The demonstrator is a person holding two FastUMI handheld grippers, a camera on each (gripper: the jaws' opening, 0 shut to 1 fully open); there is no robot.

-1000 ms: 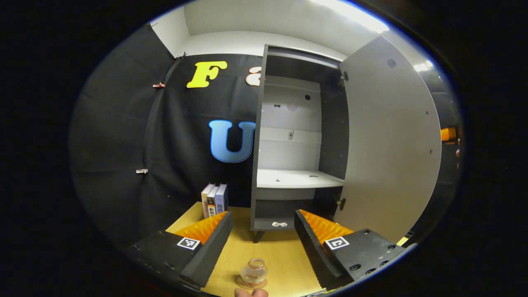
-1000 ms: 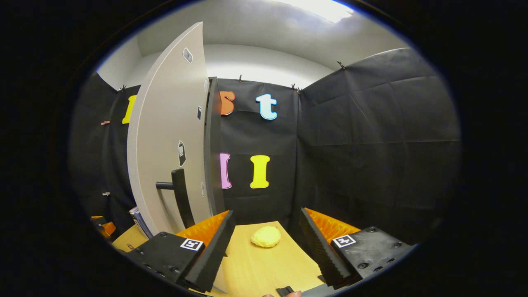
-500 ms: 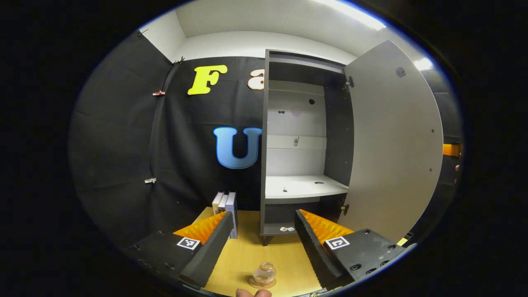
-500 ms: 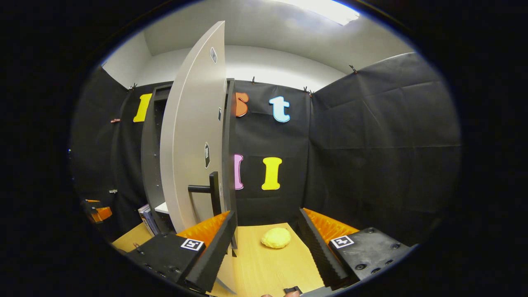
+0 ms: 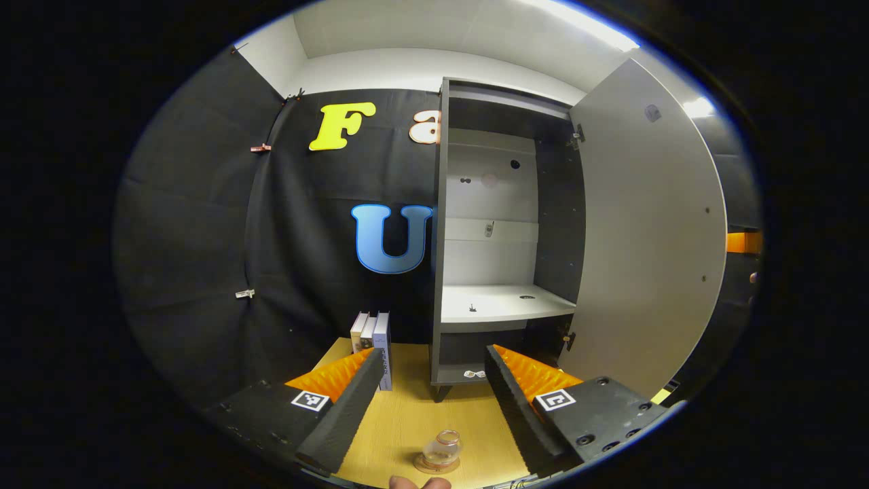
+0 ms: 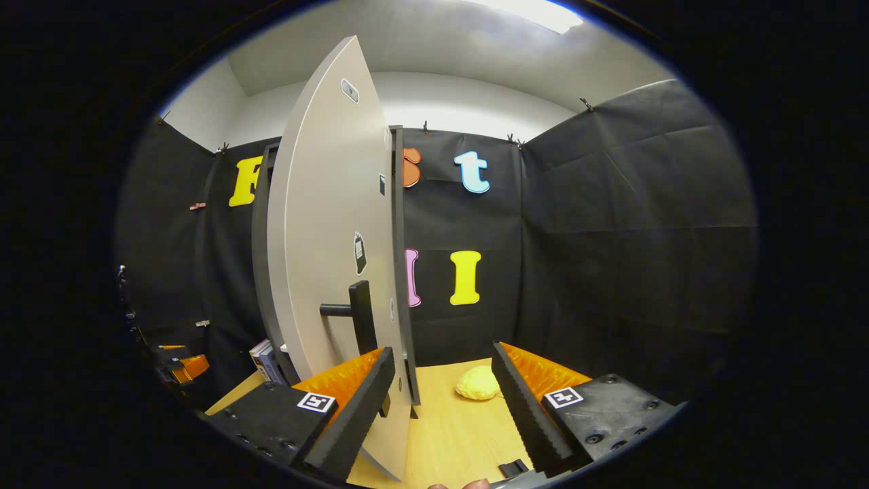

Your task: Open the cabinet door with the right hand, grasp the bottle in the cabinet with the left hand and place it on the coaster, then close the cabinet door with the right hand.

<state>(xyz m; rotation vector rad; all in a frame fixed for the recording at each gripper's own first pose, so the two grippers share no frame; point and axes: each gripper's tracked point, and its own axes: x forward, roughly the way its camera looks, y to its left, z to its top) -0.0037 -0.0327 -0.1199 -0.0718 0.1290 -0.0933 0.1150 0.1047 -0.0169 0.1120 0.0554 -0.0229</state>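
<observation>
In the left gripper view a small clear glass bottle [image 5: 441, 448] stands upright on a round coaster [image 5: 434, 466] on the wooden table, between and just in front of my open left gripper [image 5: 429, 394], untouched by its fingers. Beyond it the dark cabinet [image 5: 499, 231] stands with its pale door [image 5: 645, 231] swung wide to the right; its white shelf [image 5: 502, 302] is bare. In the right gripper view the door [image 6: 333, 251] is seen nearly edge-on with its black handle [image 6: 360, 316] just above my open right gripper [image 6: 440, 394], whose left finger [image 6: 353, 401] is close below the handle.
Three books [image 5: 373, 336] stand upright against the wall left of the cabinet. A yellow lumpy object [image 6: 478, 382] lies on the table [image 6: 448, 435] right of the cabinet. The other gripper [image 6: 180, 360] shows at the far left of the right gripper view.
The left gripper has drawn back from the bottle on the coaster. In the right gripper view the door and handle have shifted right, toward the middle, and sit closer above the left finger.
</observation>
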